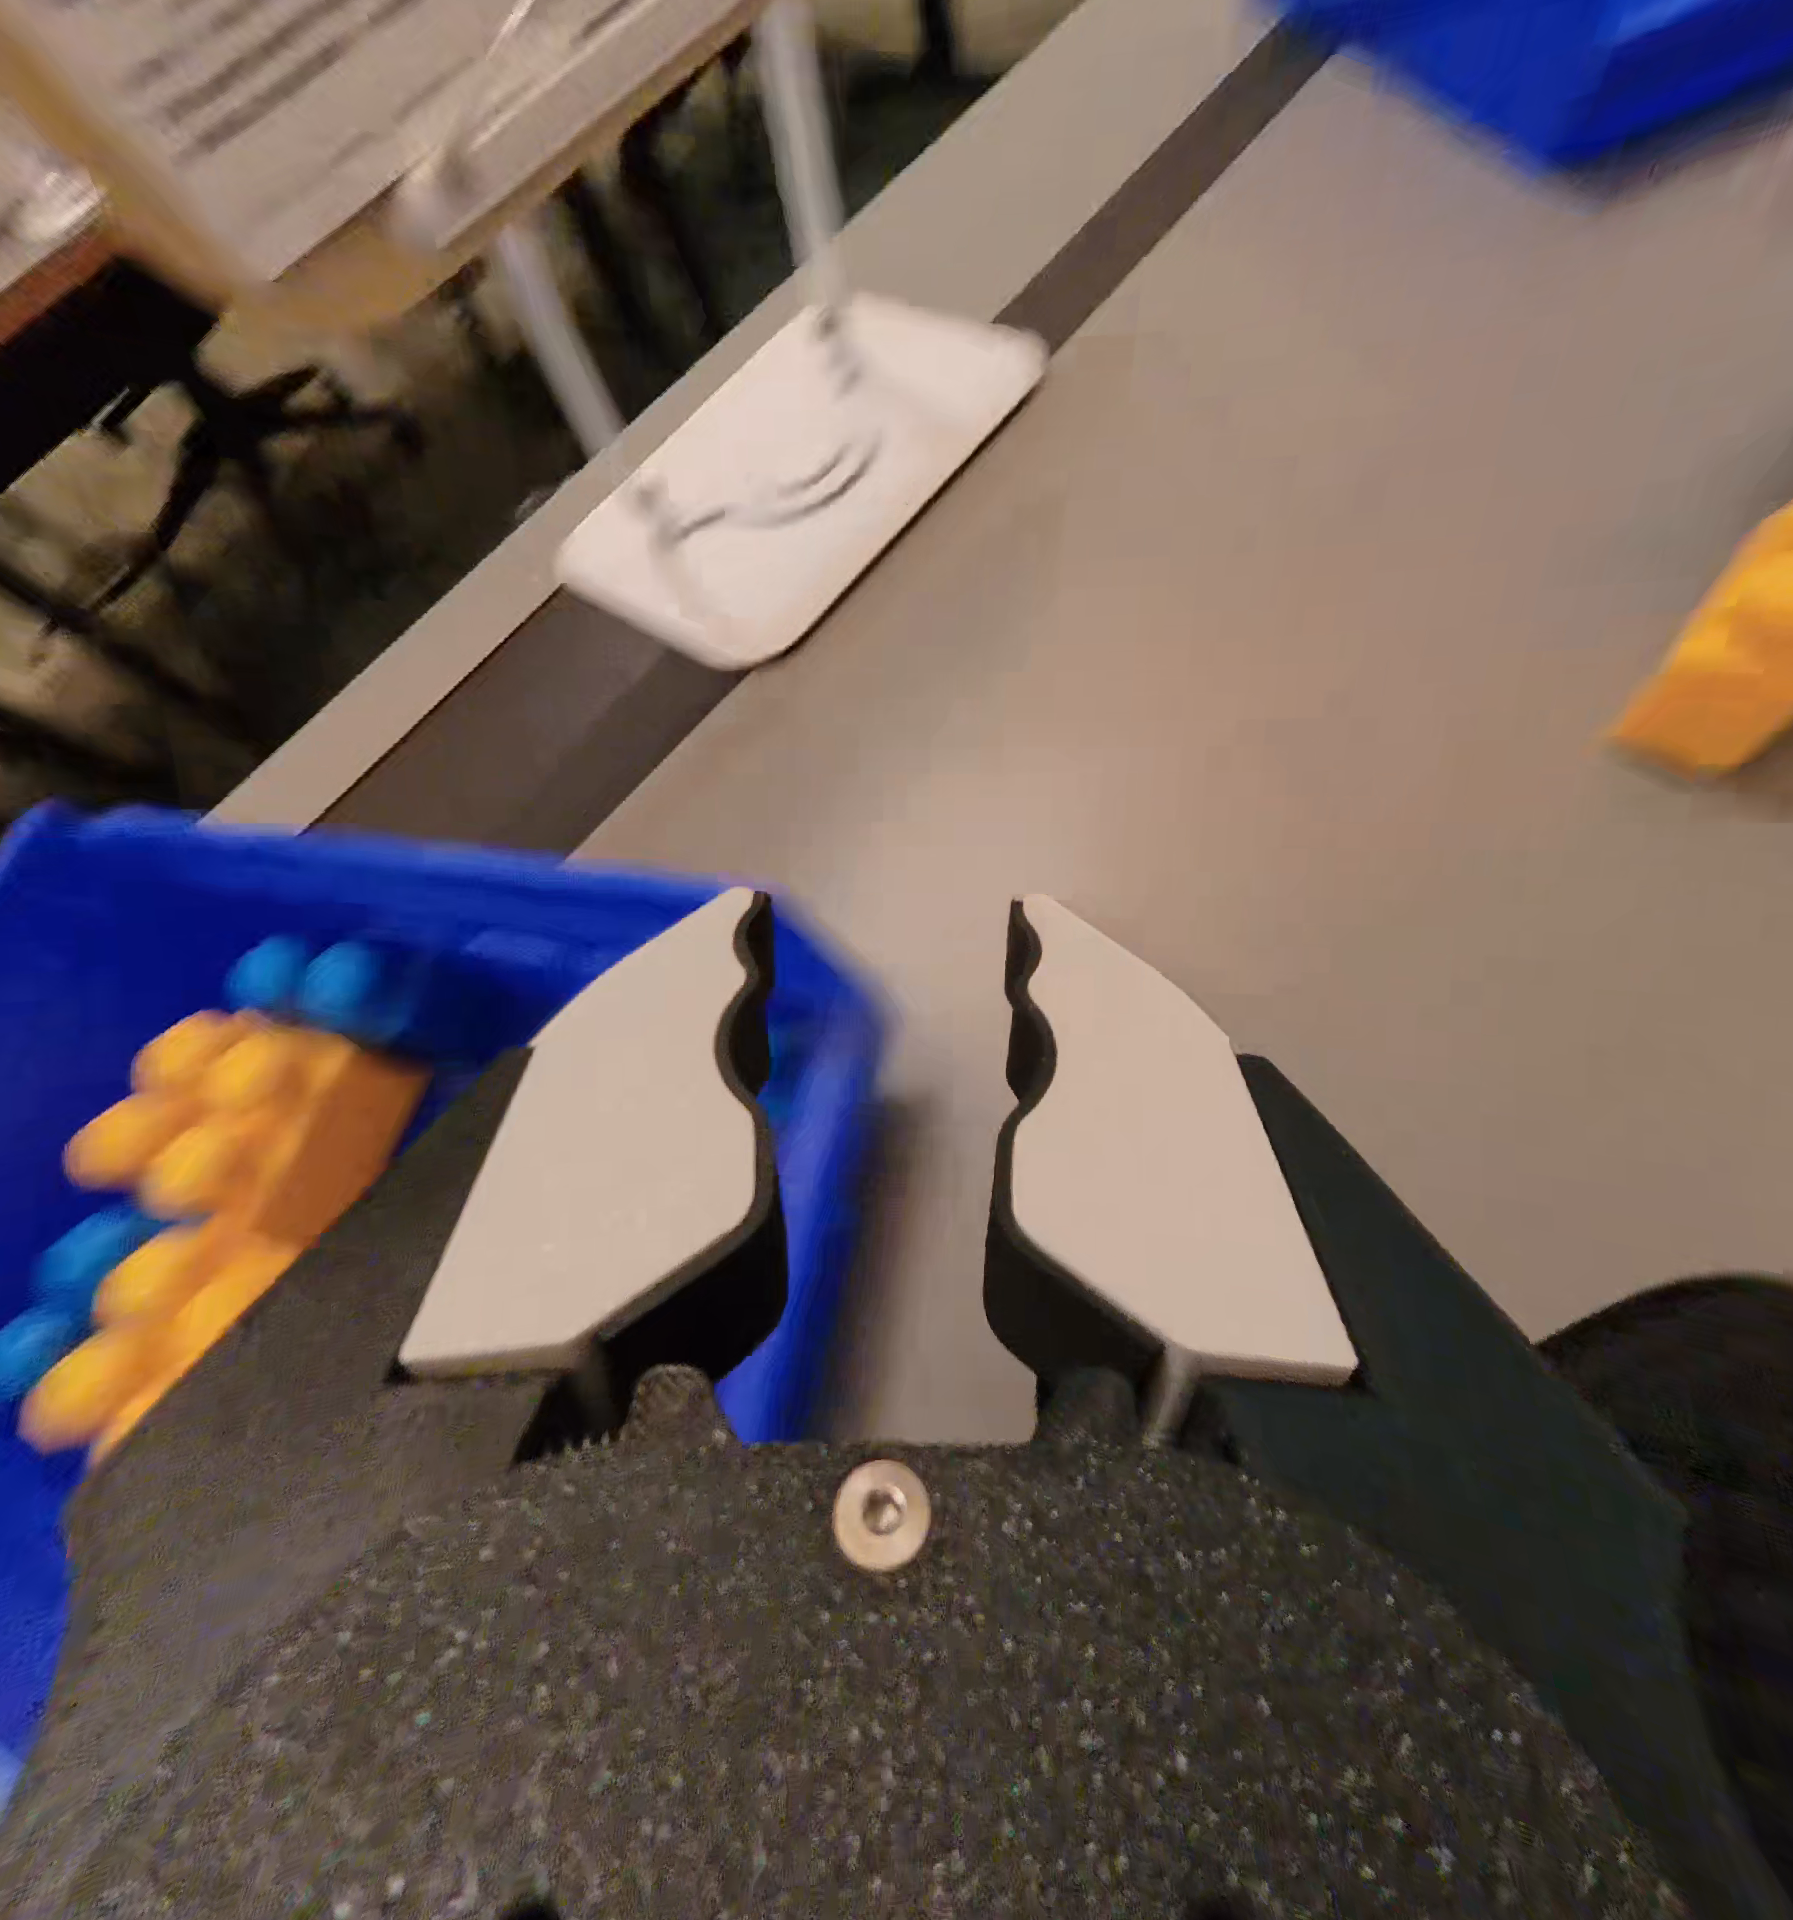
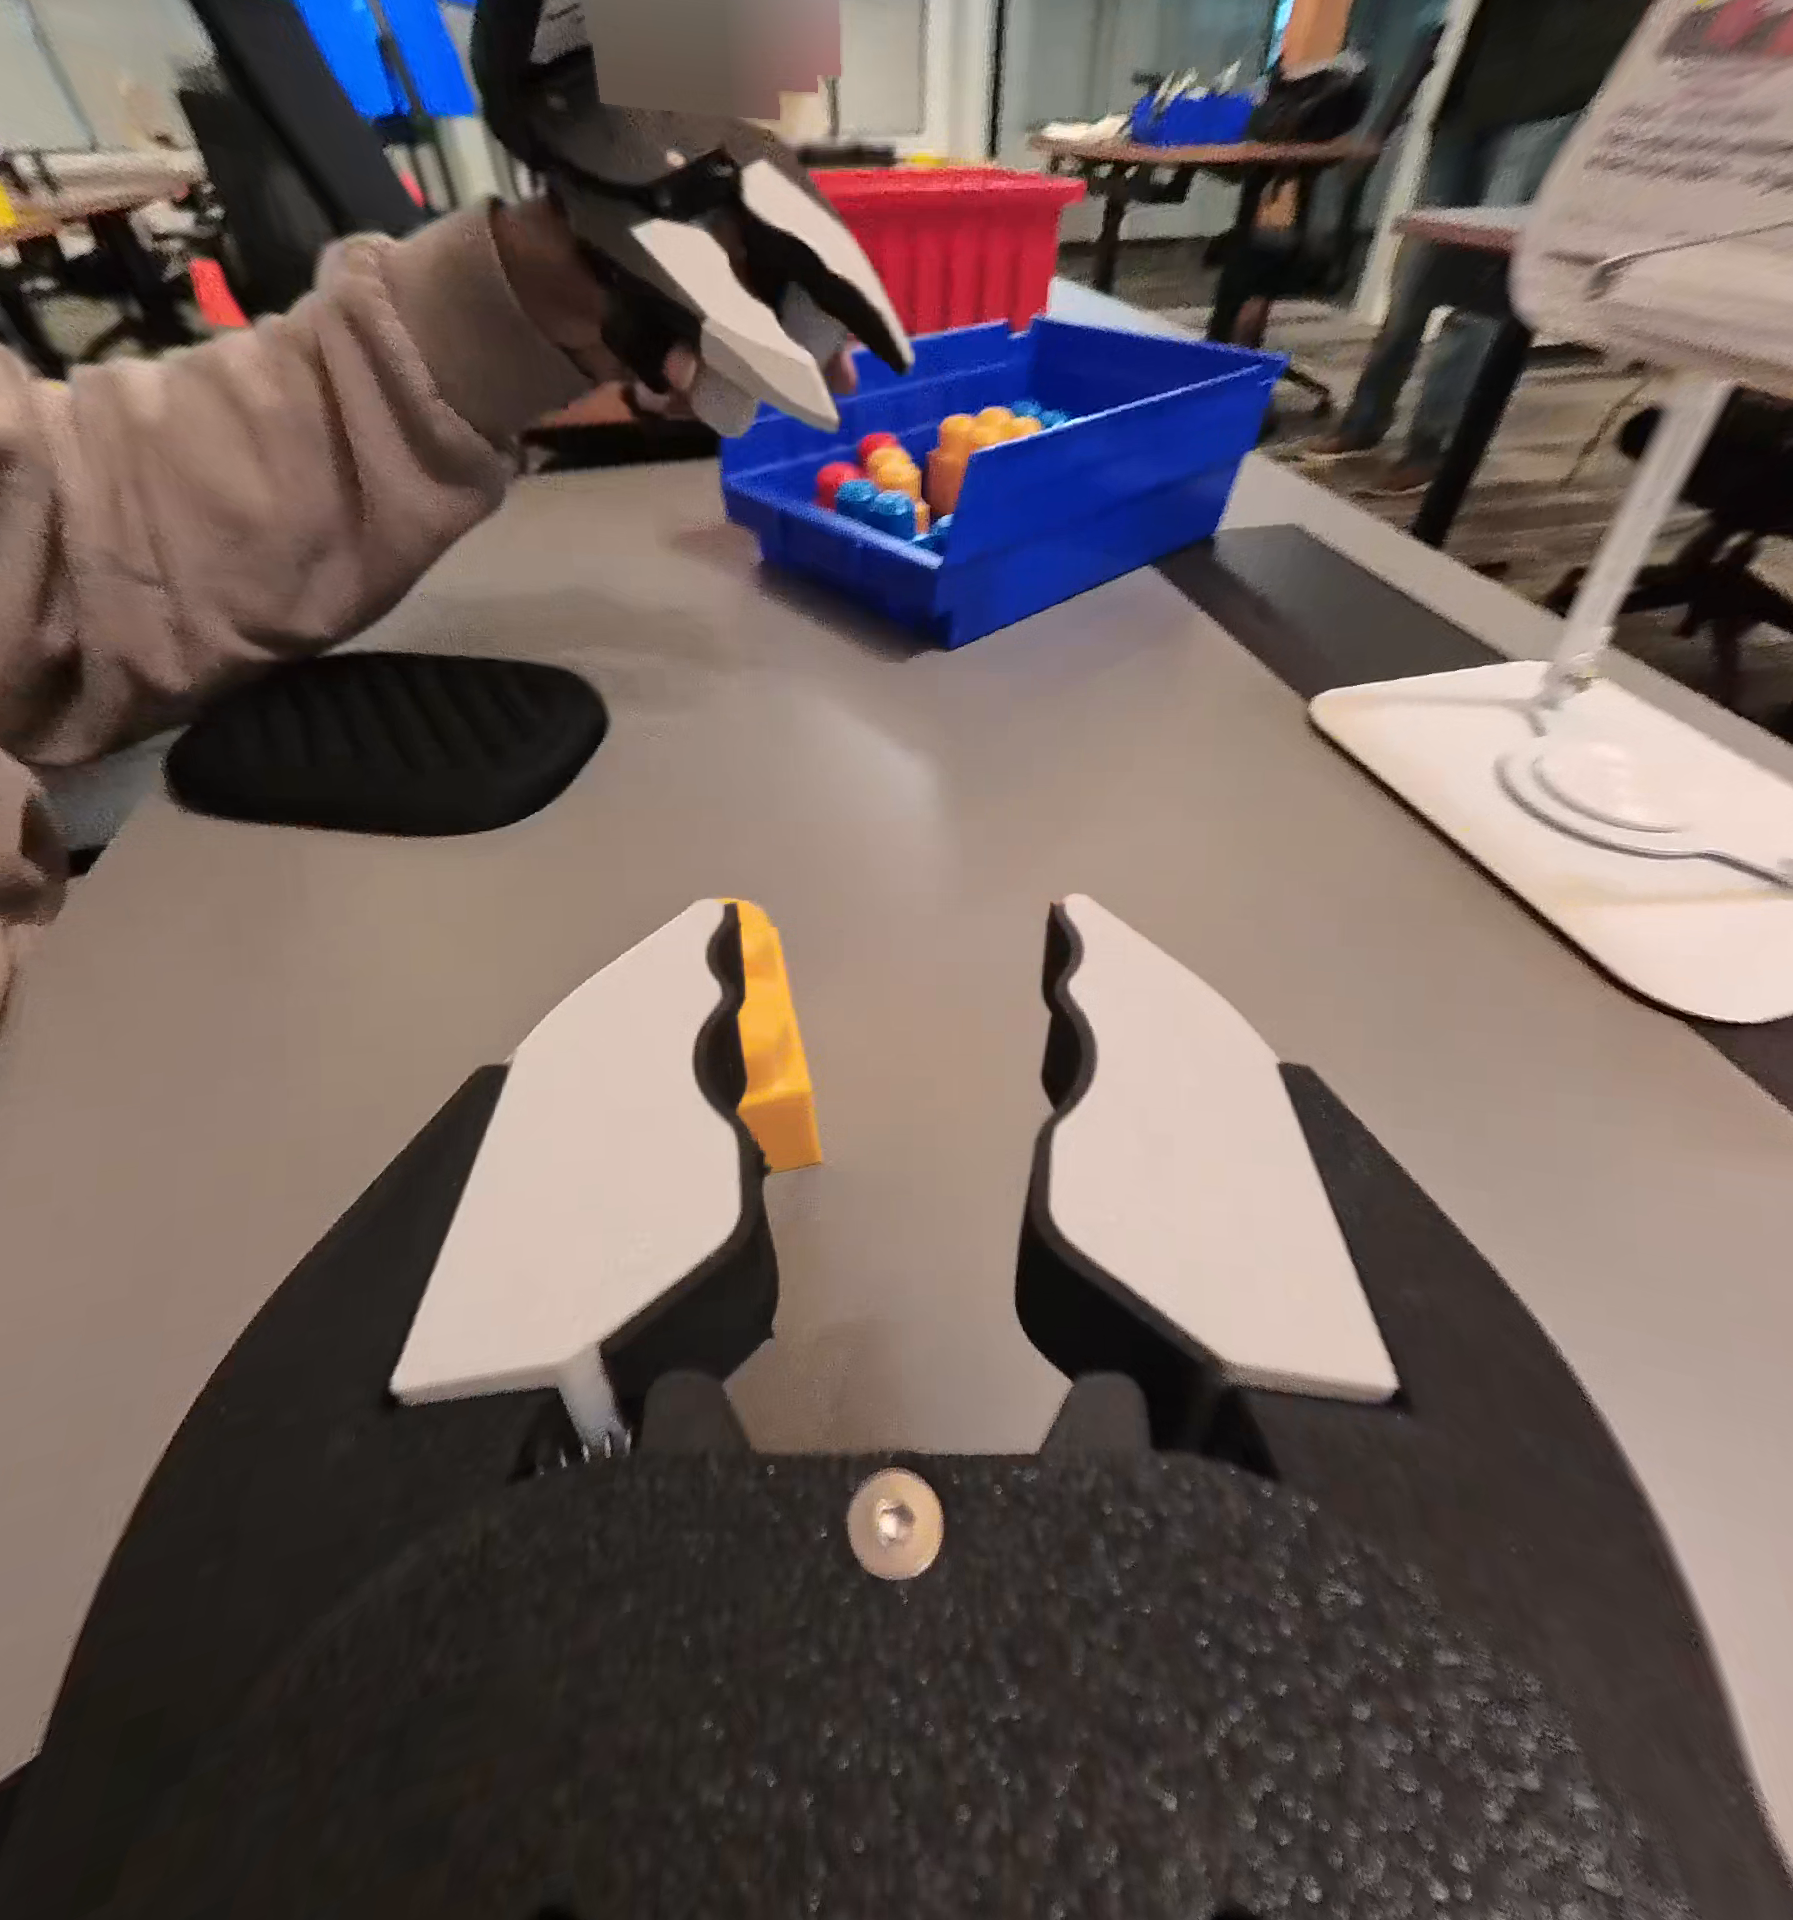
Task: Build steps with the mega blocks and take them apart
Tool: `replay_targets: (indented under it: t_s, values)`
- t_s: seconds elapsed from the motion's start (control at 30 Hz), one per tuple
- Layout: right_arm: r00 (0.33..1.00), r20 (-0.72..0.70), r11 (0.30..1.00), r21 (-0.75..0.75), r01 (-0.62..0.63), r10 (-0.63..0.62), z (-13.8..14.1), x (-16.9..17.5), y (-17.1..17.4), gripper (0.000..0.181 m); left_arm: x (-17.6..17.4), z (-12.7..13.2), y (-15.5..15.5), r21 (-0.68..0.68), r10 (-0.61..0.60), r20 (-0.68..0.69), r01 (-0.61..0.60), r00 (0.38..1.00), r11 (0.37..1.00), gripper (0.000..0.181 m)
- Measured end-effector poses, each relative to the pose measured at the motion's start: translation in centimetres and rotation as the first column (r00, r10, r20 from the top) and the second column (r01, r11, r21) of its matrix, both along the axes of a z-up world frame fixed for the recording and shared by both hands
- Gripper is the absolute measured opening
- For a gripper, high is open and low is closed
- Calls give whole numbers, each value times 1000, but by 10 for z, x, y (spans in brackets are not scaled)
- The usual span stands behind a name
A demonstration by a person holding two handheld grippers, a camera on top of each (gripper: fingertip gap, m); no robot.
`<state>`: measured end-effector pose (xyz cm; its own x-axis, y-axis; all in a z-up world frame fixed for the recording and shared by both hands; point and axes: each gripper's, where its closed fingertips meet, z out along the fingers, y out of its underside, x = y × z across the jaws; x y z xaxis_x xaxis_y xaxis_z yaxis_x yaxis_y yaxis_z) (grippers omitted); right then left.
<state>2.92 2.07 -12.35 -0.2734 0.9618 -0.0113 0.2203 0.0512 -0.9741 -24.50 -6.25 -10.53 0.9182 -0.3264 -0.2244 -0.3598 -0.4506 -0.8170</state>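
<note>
A grey bench [image 2: 871,748] carries a blue bin [image 2: 1027,540] of mega blocks [image 2: 965,447] at its far side. The left claw [image 2: 830,364] hangs spread and empty above the bin, seemingly about to fetch a block. The right claw [image 2: 902,997] is spread near the bench; one orange block [image 2: 778,1049] lies beside its left finger, partly hidden. No steps stand yet. The left view is blurred.
</note>
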Motion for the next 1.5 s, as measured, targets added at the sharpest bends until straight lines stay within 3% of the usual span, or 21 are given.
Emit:
replay_targets:
  t_s: [0.13, 0.27, 0.37, 0.5, 0.7, 0.9, 1.2, 1.37, 1.5]
  values:
    - [999, -13, 999, -1, 34, -34, 2, 5, 10, 53, -90, -8, -24, -209, 106, -91, -123, 990, 970, 42]
    - [999, 0, 999, 7, 33, -33, -1, 4, 9, 51, -143, -36, -49, -472, 84, -151, -147, 985, 869, 41]
    - [999, 19, 999, 13, 35, -35, -7, 3, 9, 51, -152, -55, -68, -634, 31, -151, -121, 988, 764, 41]
    - [998, 40, 999, 11, 41, -41, -12, 2, 10, 50, -149, -75, -81, -750, -44, -159, -91, 986, 655, 40]
    - [997, 55, 998, 8, 56, -57, -16, 3, 14, 50, -146, -94, -79, -789, -75, -183, -101, 980, 606, 30]
    - [994, 72, 997, 16, 75, -76, -20, 4, 18, 49, -162, -89, -66, -727, -28, -280, -193, 960, 658, 30]
    - [994, 72, 997, 13, 77, -78, -19, 5, 18, 49, -152, -35, -52, -603, 7, -288, -187, 957, 776, 30]
    - [997, 30, 997, 9, 77, -78, -9, 5, 16, 48, -93, 14, -33, -451, -42, -261, -83, 965, 889, 29]
    - [998, -5, 997, 44, 62, -62, 3, -2, 3, 48, -13, 25, -20, -392, -172, -219, 75, 960, 917, 29]
